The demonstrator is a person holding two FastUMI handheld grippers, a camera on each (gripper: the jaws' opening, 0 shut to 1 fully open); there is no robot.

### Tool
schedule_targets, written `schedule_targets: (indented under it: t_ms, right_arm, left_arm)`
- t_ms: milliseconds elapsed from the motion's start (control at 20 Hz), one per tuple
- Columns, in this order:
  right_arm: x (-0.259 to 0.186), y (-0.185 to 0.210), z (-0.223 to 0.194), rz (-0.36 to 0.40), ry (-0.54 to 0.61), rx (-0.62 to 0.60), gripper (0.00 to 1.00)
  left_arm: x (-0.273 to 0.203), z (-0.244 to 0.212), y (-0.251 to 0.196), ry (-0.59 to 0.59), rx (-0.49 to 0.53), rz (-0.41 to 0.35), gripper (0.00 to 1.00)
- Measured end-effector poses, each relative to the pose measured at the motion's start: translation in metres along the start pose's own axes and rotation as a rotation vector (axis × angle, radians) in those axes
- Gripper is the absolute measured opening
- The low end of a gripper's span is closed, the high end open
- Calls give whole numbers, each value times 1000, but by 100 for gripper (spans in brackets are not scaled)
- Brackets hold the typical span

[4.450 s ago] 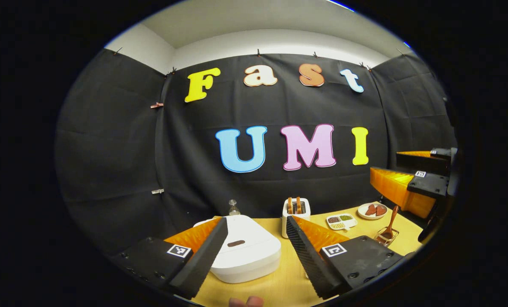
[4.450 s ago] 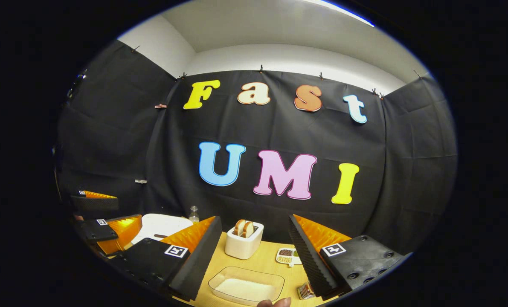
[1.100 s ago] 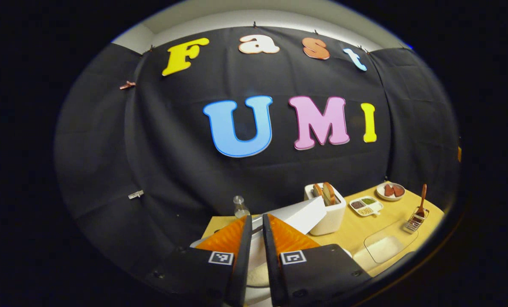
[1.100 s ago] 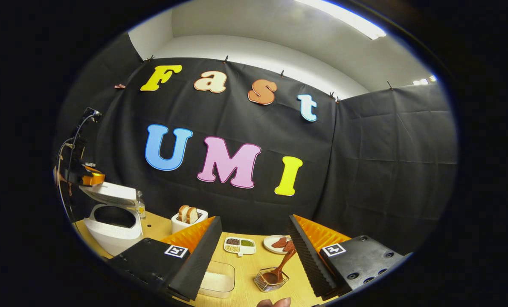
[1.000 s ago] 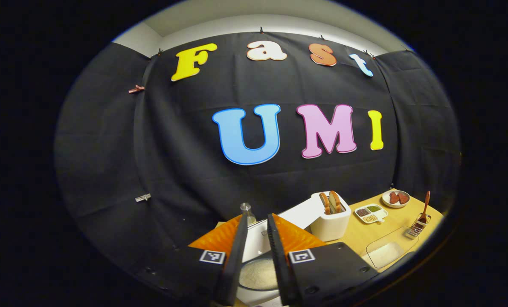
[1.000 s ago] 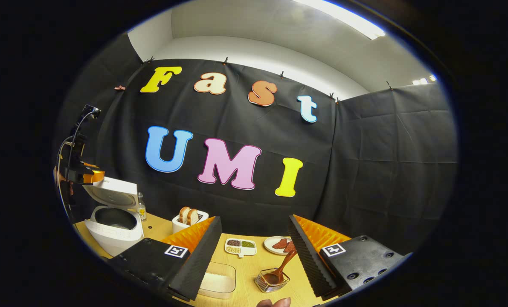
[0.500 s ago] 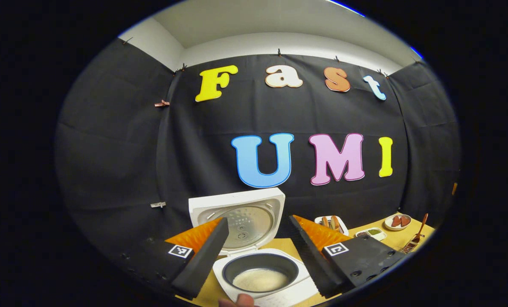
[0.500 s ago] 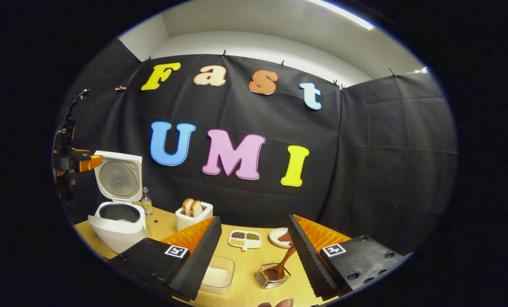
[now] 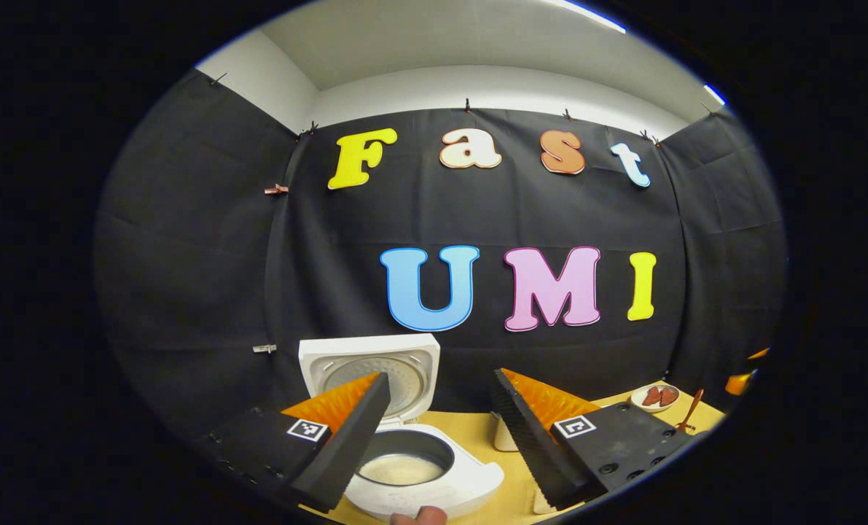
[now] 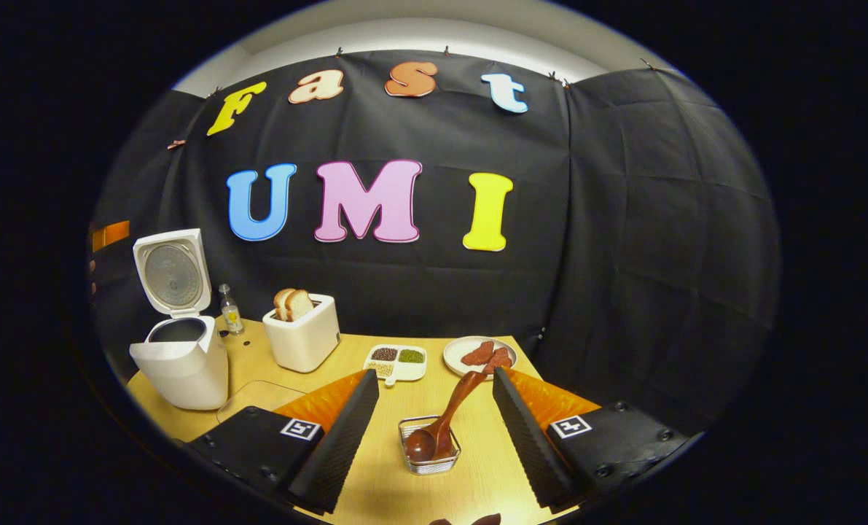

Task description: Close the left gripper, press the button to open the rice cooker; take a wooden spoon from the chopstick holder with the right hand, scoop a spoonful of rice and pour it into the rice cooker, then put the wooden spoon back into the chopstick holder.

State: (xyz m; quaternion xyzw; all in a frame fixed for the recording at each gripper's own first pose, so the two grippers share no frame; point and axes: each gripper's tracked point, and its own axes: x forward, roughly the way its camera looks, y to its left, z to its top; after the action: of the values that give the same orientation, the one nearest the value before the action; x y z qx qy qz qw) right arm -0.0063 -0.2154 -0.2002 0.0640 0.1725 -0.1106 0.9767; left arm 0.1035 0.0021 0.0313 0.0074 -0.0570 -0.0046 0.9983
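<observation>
Jaws on both grippers stand wide apart and hold nothing. In the left gripper view, the left gripper (image 9: 437,408) hangs just above the rice cooker (image 9: 434,477), touching no part of it; a fingertip of the person's hand (image 9: 417,516) shows at the bottom edge. The cooker's lid (image 9: 368,364) stands raised and upright behind the pot, its ribbed metal inner face toward the camera. The dark inner pot (image 9: 403,459) holds a shallow pale layer at the bottom.

In the right gripper view, the right gripper (image 10: 434,415) is poised over the chopstick holder (image 10: 428,446), a small wire basket on the yellow wooden surface (image 10: 477,481), lying between the two fingers but apart from both. The wooden spoon (image 10: 444,415) sits with its bowl down in the basket, and its handle leans up and away to the right, toward the right finger without touching it.

Farther back stands a white toaster (image 10: 302,339) with two bread slices in its slots, a small bottle (image 10: 229,310) between it and the open cooker at the left, a divided dish of beans (image 10: 397,361), and a plate of reddish pieces (image 10: 481,355) just behind the spoon's handle tip. A clear, shallow container (image 10: 255,397) lies partly hidden behind the left finger. Nothing stands between the open fingers and the spoon.
</observation>
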Motion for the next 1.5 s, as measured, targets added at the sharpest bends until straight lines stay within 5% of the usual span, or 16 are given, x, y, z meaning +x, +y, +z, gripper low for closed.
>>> schedule_targets:
  t_ms: [700, 750, 800, 850, 1000, 1500]
  right_arm:
    - [128, -13, -128, 210, 341, 297, 76]
    - [136, -12, -133, 208, 355, 294, 59]
    - [140, -9, -140, 216, 373, 296, 58]
    - [137, -10, -136, 215, 377, 307, 31]
    - [133, -15, -126, 186, 333, 358, 12]
    - [106, -19, -41, 134, 117, 313, 9]
  left_arm:
    - [-31, -7, -42, 85, 61, 118, 97]
    - [-32, -8, -40, 91, 63, 126, 97]
    - [-34, -8, -39, 96, 67, 136, 97]
    - [-35, -8, -36, 97, 71, 144, 97]
    - [-36, -9, -33, 103, 75, 158, 97]
    - [-32, -14, -15, 108, 51, 99, 97]
